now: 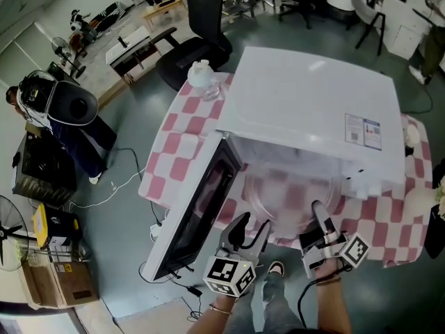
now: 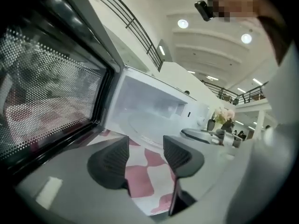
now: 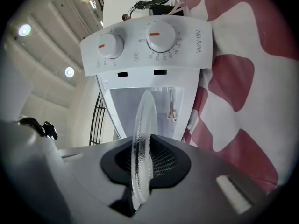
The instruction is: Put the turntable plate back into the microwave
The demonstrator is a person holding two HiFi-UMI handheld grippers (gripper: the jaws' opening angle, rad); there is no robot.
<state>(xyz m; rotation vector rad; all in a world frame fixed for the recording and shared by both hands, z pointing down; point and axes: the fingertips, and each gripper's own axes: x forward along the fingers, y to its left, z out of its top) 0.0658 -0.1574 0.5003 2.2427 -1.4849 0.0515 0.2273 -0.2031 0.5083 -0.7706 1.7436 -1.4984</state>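
Observation:
The clear glass turntable plate (image 1: 285,193) hangs level at the mouth of the white microwave (image 1: 313,103), partly inside the cavity. My right gripper (image 1: 318,213) is shut on its near right rim. In the right gripper view the plate (image 3: 142,139) shows edge-on, pinched between the pads, with the microwave's dials (image 3: 149,41) and cavity beyond. My left gripper (image 1: 252,227) is open just in front of the plate's near left rim, apart from it. In the left gripper view nothing lies between the left gripper (image 2: 145,155), and the plate (image 2: 149,127) is ahead.
The microwave door (image 1: 198,207) stands swung open to the left, close beside my left gripper, and fills the left of the left gripper view as a door (image 2: 51,92). The pink-checked tablecloth (image 1: 174,152) covers the table. A white bundle (image 1: 201,75) sits at the back left corner.

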